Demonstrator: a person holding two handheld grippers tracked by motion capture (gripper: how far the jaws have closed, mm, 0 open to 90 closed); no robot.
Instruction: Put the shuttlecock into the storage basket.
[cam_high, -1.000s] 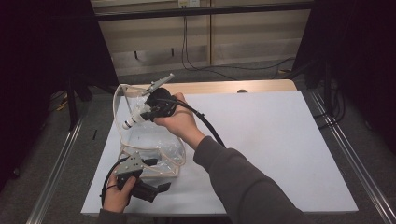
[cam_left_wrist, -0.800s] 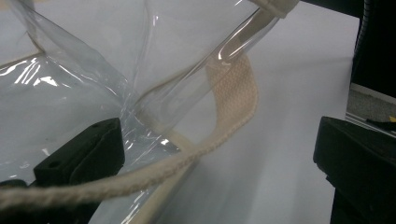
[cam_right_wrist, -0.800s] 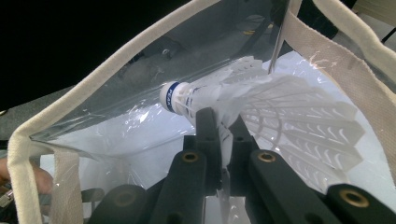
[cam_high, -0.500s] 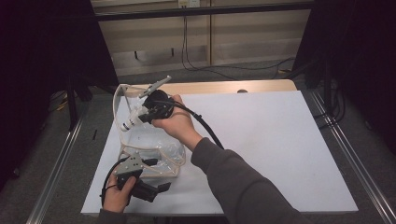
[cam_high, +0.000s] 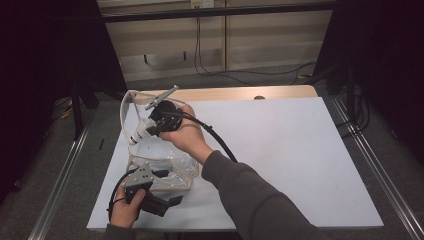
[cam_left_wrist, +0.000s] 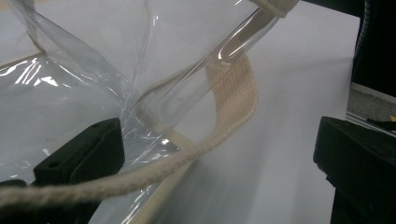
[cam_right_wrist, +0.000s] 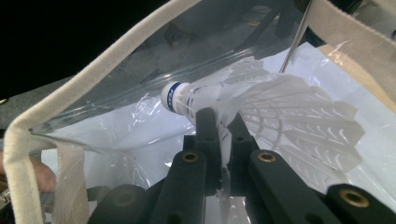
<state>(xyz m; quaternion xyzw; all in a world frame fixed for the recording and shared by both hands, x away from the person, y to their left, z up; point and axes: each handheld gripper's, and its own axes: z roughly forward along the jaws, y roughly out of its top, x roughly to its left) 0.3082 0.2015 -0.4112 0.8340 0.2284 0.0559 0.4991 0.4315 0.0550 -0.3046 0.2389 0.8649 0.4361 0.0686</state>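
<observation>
A clear plastic bag (cam_high: 172, 167) with beige trim and handles stands at the table's near left. My right gripper (cam_high: 149, 129) hangs over its mouth, shut on a white shuttlecock (cam_high: 136, 134). In the right gripper view the jaws (cam_right_wrist: 218, 122) pinch the shuttlecock (cam_right_wrist: 280, 107) at its skirt, and the blue-banded cork points into the bag's opening (cam_right_wrist: 88, 88). My left gripper (cam_high: 172, 201) lies low at the bag's front edge. In the left gripper view it (cam_left_wrist: 217, 135) stands open, with the bag's corner (cam_left_wrist: 70, 88) and a beige strap (cam_left_wrist: 233, 93) between the wide jaws.
A white sheet (cam_high: 290, 150) covers the table, with a wooden strip (cam_high: 230, 93) along its back edge. Metal rails (cam_high: 370, 165) run down both sides. The right gripper's black cable (cam_high: 217, 140) trails across the sheet beside the forearm.
The right gripper has dipped a little toward the bag's mouth with the shuttlecock in it. The left gripper has stayed in place.
</observation>
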